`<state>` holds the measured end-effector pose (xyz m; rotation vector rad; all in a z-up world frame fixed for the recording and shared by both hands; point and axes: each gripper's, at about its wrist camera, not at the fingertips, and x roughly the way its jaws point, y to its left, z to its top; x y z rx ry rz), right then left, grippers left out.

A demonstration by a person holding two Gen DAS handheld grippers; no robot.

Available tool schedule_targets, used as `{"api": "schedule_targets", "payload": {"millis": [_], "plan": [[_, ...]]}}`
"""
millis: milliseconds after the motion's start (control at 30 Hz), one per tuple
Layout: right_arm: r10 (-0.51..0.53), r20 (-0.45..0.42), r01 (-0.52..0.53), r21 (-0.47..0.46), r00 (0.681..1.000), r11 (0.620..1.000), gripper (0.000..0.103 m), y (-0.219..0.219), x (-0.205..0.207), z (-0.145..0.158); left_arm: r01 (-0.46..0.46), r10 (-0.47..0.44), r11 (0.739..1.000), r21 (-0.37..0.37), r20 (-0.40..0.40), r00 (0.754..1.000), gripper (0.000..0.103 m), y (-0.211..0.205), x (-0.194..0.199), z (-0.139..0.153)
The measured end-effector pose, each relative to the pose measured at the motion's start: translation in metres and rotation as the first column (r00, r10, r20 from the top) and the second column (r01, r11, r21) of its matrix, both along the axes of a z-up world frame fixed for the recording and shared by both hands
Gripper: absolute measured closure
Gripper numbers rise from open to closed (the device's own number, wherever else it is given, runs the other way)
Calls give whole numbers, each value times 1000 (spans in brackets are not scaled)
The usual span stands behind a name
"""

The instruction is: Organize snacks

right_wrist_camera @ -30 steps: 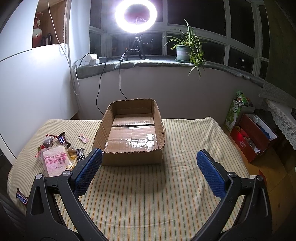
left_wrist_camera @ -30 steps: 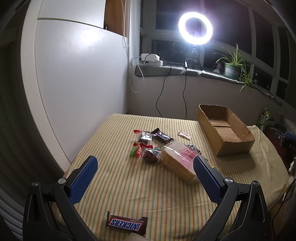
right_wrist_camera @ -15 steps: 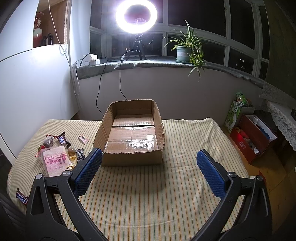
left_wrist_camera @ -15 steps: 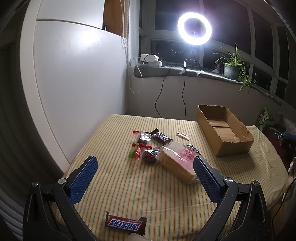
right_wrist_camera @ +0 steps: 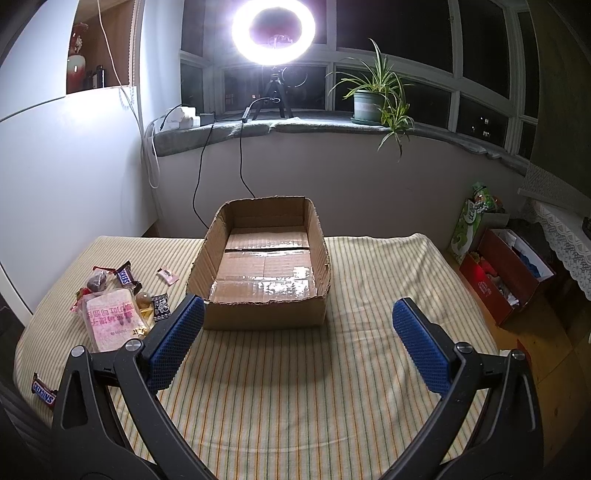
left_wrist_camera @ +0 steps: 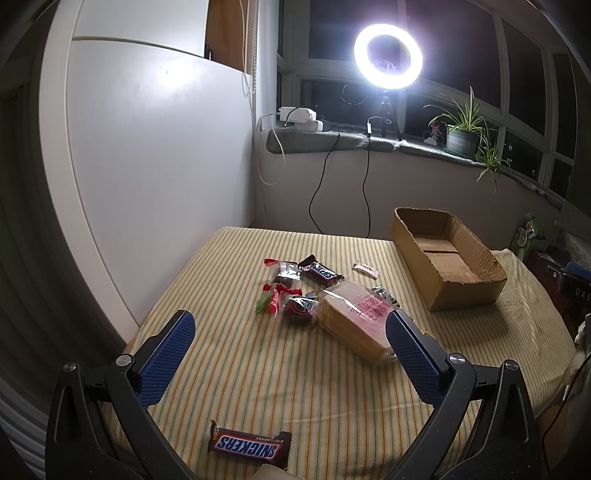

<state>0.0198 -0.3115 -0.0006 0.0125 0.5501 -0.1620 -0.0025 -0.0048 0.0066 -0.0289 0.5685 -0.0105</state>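
An empty open cardboard box (right_wrist_camera: 266, 266) stands on the striped table; it also shows in the left wrist view (left_wrist_camera: 448, 258). A pile of snacks lies left of it: a pink-printed bread bag (left_wrist_camera: 354, 317), a Snickers bar (left_wrist_camera: 320, 274), small candies (left_wrist_camera: 275, 299) and a small pink packet (left_wrist_camera: 365, 268). Another Snickers bar (left_wrist_camera: 250, 446) lies alone near the front edge. My left gripper (left_wrist_camera: 291, 354) is open and empty above the table, short of the pile. My right gripper (right_wrist_camera: 297, 341) is open and empty in front of the box. The bread bag (right_wrist_camera: 110, 321) also shows in the right wrist view.
The striped cloth (right_wrist_camera: 295, 398) covers the table. A white wall panel (left_wrist_camera: 147, 166) stands on the left. A windowsill holds a ring light (right_wrist_camera: 273, 31), cables and a potted plant (right_wrist_camera: 369, 103). A red box (right_wrist_camera: 506, 273) and a green bag (right_wrist_camera: 471, 221) sit on the floor at right.
The left wrist view has shifted slightly, so the snacks sit a touch lower and further left in frame. The right gripper has hardly moved. Both grippers stay open.
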Motion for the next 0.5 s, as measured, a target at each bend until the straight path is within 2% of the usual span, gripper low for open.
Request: {"api": "schedule_targets", "payload": {"millis": [333, 500], "plan": [[12, -1, -12, 0, 1000, 1000, 0, 2, -1, -2, -9, 9, 1000, 0, -4, 1000, 1, 3, -3, -4], [65, 9, -65, 14, 998, 998, 0, 4, -2, -8, -38, 38, 999, 8, -9, 999, 1, 10, -10, -7]]}}
